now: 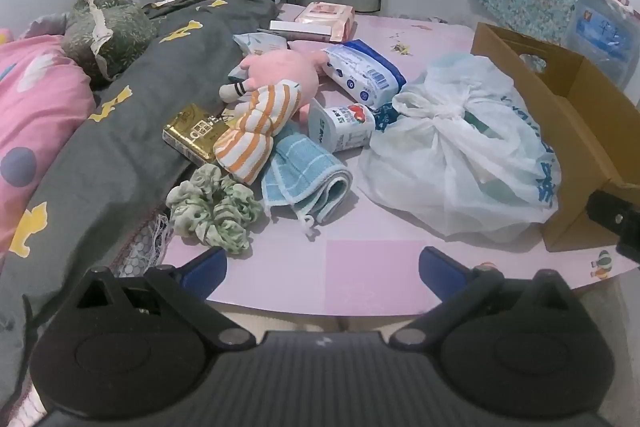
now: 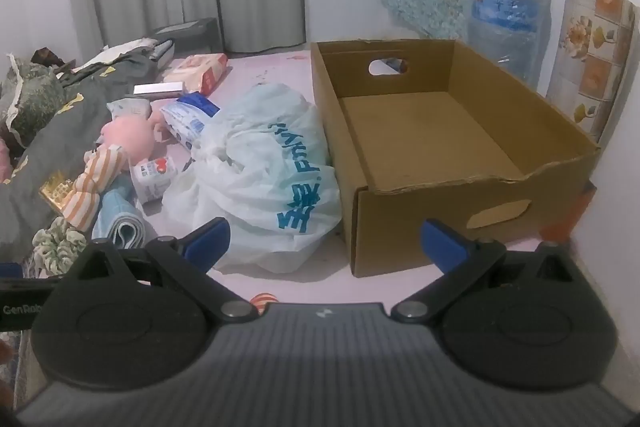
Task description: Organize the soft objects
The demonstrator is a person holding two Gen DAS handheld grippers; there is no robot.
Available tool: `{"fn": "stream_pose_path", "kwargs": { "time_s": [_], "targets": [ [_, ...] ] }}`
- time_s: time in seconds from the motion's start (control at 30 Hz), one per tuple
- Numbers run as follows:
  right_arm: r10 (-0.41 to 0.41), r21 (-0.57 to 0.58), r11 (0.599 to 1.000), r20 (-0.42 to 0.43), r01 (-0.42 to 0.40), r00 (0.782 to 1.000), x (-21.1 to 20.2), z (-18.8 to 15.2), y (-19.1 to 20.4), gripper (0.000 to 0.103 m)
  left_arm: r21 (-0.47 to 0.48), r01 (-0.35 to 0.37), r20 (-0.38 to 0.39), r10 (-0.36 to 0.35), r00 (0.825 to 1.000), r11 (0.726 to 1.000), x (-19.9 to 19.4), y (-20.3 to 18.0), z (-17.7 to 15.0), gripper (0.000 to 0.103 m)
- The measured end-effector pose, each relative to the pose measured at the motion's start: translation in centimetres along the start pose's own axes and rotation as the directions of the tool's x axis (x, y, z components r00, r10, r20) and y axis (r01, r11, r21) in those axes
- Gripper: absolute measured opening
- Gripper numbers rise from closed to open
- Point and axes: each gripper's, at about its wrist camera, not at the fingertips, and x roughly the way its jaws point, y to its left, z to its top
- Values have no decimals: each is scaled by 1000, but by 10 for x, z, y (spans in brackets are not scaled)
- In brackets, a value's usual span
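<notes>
Left tool [image 1: 322,267] spread wide and empty over the pink bed sheet [image 1: 376,275], green scrunchie [image 1: 214,211] at its ten o'clock, blue towel [image 1: 308,179] and pink plush doll [image 1: 276,75] at twelve, right tool [image 2: 324,241] spread wide and empty, white plastic bag [image 2: 272,179] at eleven o'clock, cardboard box [image 2: 440,131] at one

Gold box [image 1: 195,138] half under striped plush [image 1: 256,131]; carton [image 1: 560,131] cropped at frame edge.
</notes>
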Motion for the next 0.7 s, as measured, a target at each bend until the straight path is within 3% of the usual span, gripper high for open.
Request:
{"fn": "stream_pose_path", "kwargs": {
  "time_s": [0.7],
  "targets": [
    [16, -6, 1000, -25, -16, 1000, 9, 1, 3, 102, 5, 3, -6, -3, 1000, 1000, 1, 1, 1, 103]
  ]
}}
